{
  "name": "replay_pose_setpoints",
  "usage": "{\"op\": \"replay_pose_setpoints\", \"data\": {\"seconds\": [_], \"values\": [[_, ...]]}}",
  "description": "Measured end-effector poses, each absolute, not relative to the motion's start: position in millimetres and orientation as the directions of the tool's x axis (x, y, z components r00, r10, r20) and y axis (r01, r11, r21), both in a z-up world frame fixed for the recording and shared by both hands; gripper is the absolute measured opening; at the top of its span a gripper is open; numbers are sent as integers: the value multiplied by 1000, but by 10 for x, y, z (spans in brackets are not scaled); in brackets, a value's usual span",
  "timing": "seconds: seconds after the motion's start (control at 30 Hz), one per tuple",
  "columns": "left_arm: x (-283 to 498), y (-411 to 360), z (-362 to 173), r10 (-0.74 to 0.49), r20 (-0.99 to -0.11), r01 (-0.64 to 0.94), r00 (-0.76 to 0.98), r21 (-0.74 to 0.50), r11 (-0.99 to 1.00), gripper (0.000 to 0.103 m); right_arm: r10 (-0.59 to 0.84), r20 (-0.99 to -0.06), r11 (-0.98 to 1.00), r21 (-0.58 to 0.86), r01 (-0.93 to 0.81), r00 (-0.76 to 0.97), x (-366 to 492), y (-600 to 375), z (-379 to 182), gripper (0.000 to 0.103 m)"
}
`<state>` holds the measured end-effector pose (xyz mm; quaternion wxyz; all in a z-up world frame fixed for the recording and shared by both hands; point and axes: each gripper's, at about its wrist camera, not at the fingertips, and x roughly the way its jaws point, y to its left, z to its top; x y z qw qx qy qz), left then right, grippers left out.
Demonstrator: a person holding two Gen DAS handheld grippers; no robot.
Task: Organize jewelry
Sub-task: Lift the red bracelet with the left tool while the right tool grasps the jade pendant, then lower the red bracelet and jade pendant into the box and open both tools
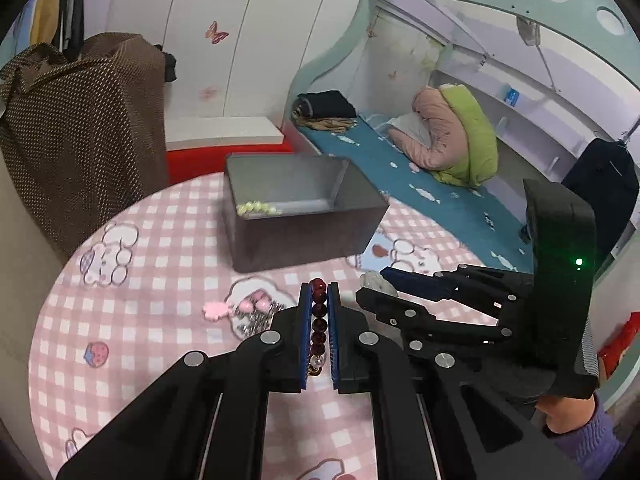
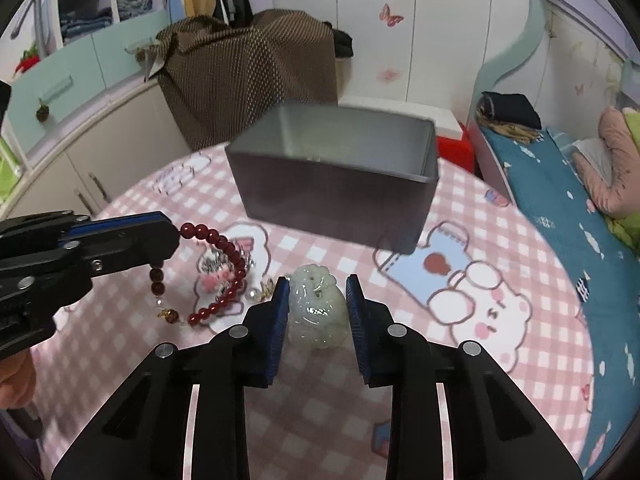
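Note:
A dark red bead bracelet [image 1: 319,312] is pinched between the blue pads of my left gripper [image 1: 319,286], which is shut on it. In the right wrist view the bracelet [image 2: 232,252] hangs in a loop from the left gripper [image 2: 174,240], just above the tablecloth. My right gripper [image 2: 318,280] is shut on a pale green carved jade pendant [image 2: 316,312], with both pads against its sides. The left wrist view shows the pendant [image 1: 376,280] at the tips of the right gripper [image 1: 374,282]. A grey open box [image 2: 336,192] stands behind on the table.
Pale green beads [image 1: 258,209] lie inside the grey box [image 1: 300,240]. A pink flower piece [image 1: 216,309], a silver piece [image 1: 256,320] and a pearl item [image 2: 254,294] lie on the pink checked tablecloth [image 2: 460,240]. A brown bag [image 2: 248,76] stands behind; a bed [image 2: 560,200] lies to the right.

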<state>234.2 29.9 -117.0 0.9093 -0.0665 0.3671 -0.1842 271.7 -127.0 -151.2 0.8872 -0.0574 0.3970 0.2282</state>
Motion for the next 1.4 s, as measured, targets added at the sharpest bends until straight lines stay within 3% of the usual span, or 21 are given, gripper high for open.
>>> {"op": "replay_pose_setpoints", "data": {"seconds": [0.5, 0.9, 1.23, 1.4], "values": [[2980, 147, -410, -362, -581, 326, 729, -171, 930, 6, 422, -626, 895, 171, -412, 656, 3196, -1445, -895, 29], [3496, 124, -1008, -321, -700, 278, 638, -180, 944, 6, 413, -682, 898, 195, -395, 604, 3657, -1271, -1184, 29], [3552, 177, -1168, -313, -722, 272, 617, -177, 946, 7, 397, -717, 899, 178, -400, 573, 3774, -1177, -1409, 29], [3506, 194, -1136, -310, -710, 260, 632, -182, 948, 28, 395, -722, 898, 173, -404, 569, 3765, -1141, -1417, 29]]}}
